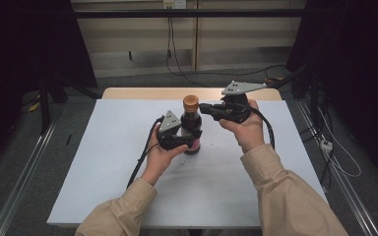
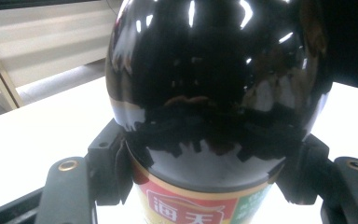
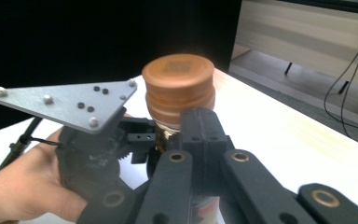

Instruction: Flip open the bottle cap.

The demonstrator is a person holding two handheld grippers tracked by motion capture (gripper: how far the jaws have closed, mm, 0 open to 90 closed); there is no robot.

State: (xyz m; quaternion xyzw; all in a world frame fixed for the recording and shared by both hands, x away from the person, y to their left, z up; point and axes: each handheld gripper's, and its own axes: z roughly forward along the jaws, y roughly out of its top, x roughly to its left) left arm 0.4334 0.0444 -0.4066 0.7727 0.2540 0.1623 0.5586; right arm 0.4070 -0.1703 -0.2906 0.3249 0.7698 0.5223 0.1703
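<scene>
A dark sauce bottle [image 1: 192, 129] with a brown cap [image 1: 191, 102] stands upright at the middle of the white table [image 1: 118, 191]. My left gripper [image 1: 186, 141] is shut on the bottle's body [image 2: 214, 84], one jaw on each side, just above the red label [image 2: 186, 207]. My right gripper [image 1: 203, 108] comes in from the right at neck height. Its jaws are shut together and hold nothing. In the right gripper view the right gripper's tips [image 3: 201, 127] sit just below the cap [image 3: 178, 79], in front of the neck. The left gripper's grey plate [image 3: 70, 105] shows beside the bottle.
Bare white tabletop surrounds the bottle. A wooden strip [image 1: 142, 93] runs along the table's far edge. Cables [image 1: 172, 54] hang by the back wall, and a dark stand [image 1: 44, 103] rises at the left.
</scene>
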